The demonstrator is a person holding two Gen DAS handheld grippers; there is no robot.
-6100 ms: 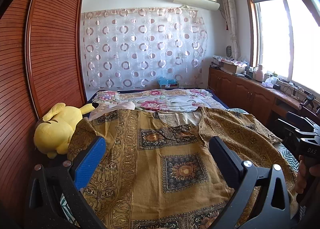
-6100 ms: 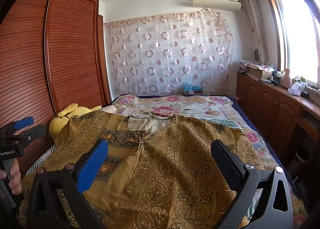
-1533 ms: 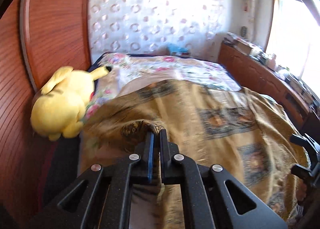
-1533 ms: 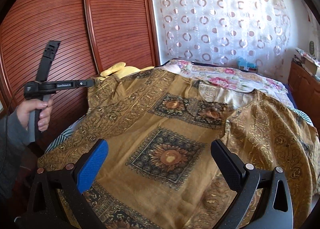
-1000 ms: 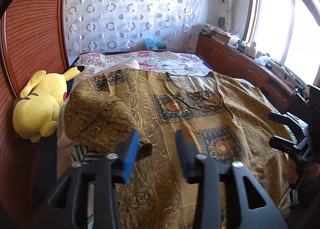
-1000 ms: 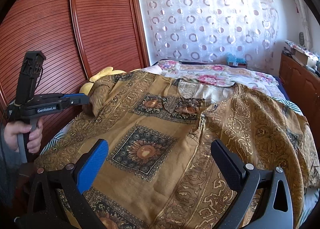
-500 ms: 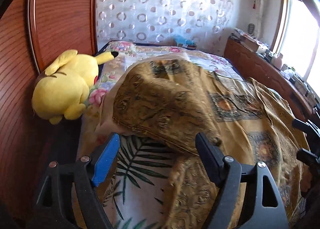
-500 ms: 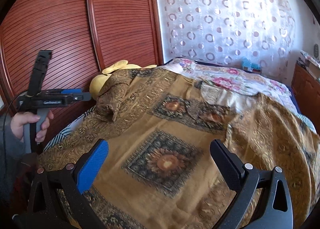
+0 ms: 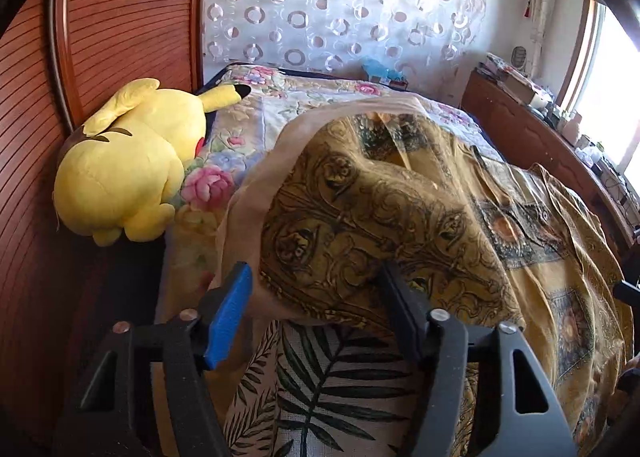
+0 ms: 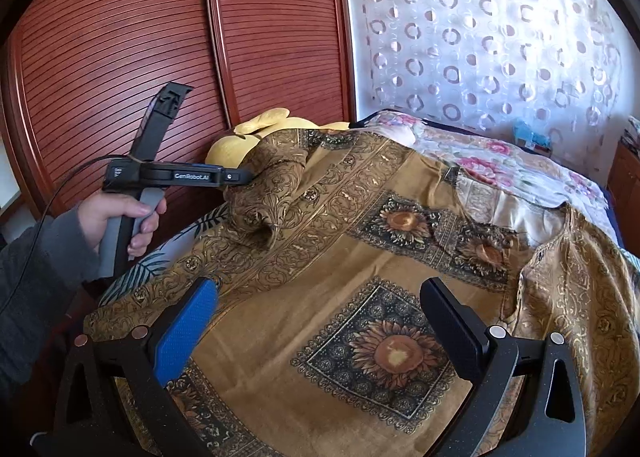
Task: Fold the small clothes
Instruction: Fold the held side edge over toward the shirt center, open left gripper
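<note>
Golden-brown patterned shirt point(image 10: 360, 257) spread flat across bed point(image 9: 256, 113), one sleeve point(image 9: 360, 217) bunched up at ten o'clock beside yellow plush toy point(image 9: 128, 161). Left gripper point(image 9: 316, 309) spread wide around sleeve's edge, gripping nothing. Right gripper point(image 10: 320, 321) gaping too, hovering over shirt's sunflower panel.

The left gripper point(image 9: 316, 309), clamped shut on the ochre patterned cotton garment's sleeve point(image 9: 360, 217) a moment ago, now stands wide apart with the sleeve folded inward just ahead of it, exposing the leaf-print sheet point(image 9: 320, 385) beneath.
</note>
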